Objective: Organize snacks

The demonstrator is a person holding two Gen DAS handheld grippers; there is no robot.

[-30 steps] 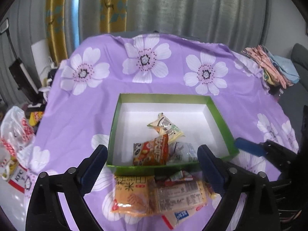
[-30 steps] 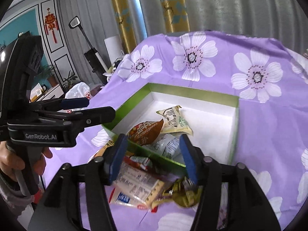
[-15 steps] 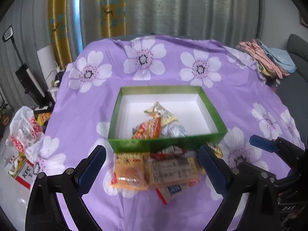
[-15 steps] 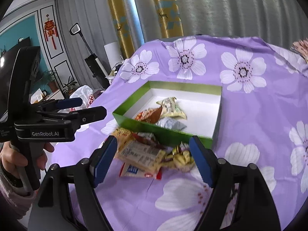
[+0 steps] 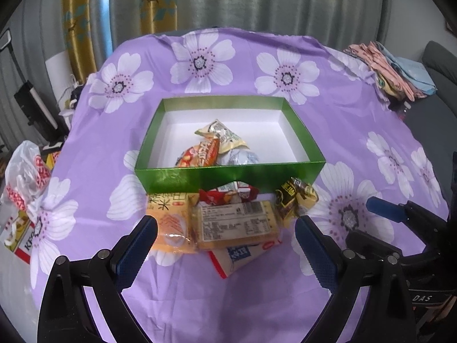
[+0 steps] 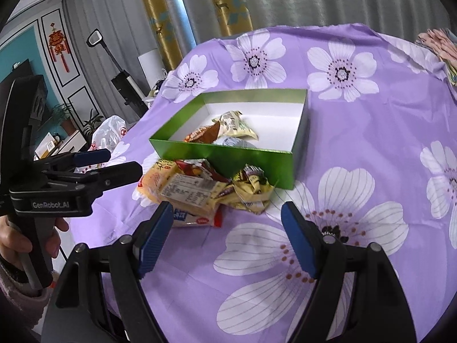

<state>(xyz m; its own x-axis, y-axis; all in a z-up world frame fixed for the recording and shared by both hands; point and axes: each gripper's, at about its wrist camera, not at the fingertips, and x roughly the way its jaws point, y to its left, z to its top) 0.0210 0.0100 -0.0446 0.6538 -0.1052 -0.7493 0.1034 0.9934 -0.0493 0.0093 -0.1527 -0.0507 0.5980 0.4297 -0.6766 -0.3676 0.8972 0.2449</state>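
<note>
A green box [image 5: 228, 175] [image 6: 228, 154] with a white inside sits on the purple flowered cloth and holds three snack packets [image 5: 211, 148] [image 6: 228, 131]. Against its near wall lies a pile of loose snacks: an orange packet [image 5: 171, 223], a pale biscuit pack with a barcode label [image 5: 237, 224] [image 6: 190, 190], a red packet [image 5: 225, 195] and a yellow-brown crumpled one [image 5: 295, 197] [image 6: 252, 188]. My left gripper [image 5: 225, 243] is open just short of the pile with nothing between its fingers. My right gripper [image 6: 227, 231] is open and empty, over the cloth near the pile.
A white plastic bag [image 5: 25, 174] and a KFC carton [image 5: 20, 243] lie off the table's left edge. Folded cloths [image 5: 391, 65] sit at the far right corner. The hand holding the left gripper [image 6: 31, 228] shows at left in the right wrist view. Curtains hang behind.
Both grippers have pulled back from the box, so box and pile look farther away. The right gripper's fingers stand wider apart than a second ago.
</note>
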